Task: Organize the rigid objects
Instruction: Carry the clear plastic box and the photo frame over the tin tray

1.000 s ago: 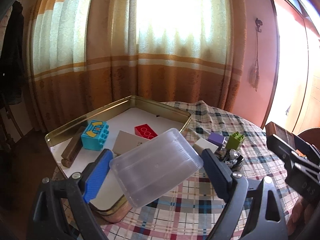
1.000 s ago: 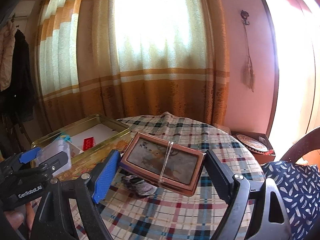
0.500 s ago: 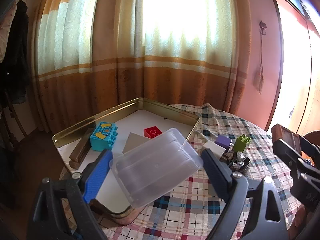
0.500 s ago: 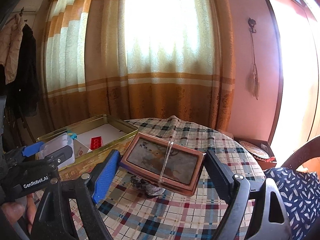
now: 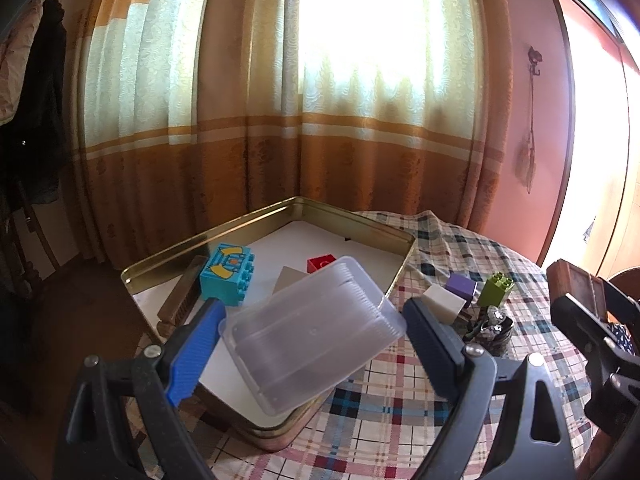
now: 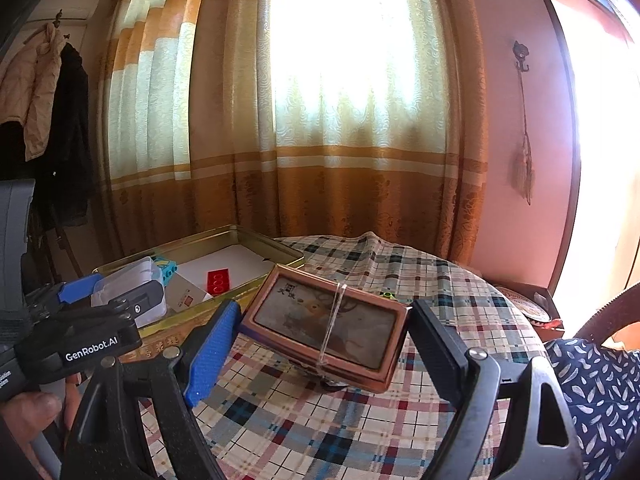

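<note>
The left hand-held gripper (image 5: 312, 344) pinched a clear plastic box (image 5: 310, 334) above the near corner of the gold tin tray (image 5: 256, 222). The right hand-held gripper (image 6: 324, 328) clamped a brown framed picture box (image 6: 326, 322) over the plaid tabletop (image 6: 420, 280); a turquoise brick (image 5: 227, 276) lay farther inside the tray.

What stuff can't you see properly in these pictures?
- Left wrist view: red block half hidden behind the clear plastic box.
- Left wrist view: brown box mostly covered by the right tool.
- Right wrist view: a dark thing beneath the brown box, almost fully hidden.
- Both views: window glare washes out the outside.
</note>
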A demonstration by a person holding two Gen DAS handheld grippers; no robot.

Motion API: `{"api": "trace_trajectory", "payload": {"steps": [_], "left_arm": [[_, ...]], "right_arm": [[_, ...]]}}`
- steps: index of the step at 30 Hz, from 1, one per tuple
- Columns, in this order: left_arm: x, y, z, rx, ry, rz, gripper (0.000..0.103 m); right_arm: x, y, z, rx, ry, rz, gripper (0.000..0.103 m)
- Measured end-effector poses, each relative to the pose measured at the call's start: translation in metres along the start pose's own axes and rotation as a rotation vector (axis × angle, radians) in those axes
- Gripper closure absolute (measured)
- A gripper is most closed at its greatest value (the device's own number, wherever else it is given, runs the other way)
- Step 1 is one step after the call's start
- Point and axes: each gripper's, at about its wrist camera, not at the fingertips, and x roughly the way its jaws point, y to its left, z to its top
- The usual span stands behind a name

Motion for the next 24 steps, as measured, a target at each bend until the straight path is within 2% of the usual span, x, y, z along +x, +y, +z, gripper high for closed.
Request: {"api": "trace_trajectory", "payload": {"steps": [24], "left_arm": [[-0.004,0.019,-0.001,-0.019,-0.01,0.022,0.012]], "right_arm": [[0.001,0.037,0.001,-0.049,-0.003,0.083,0.017]]}}
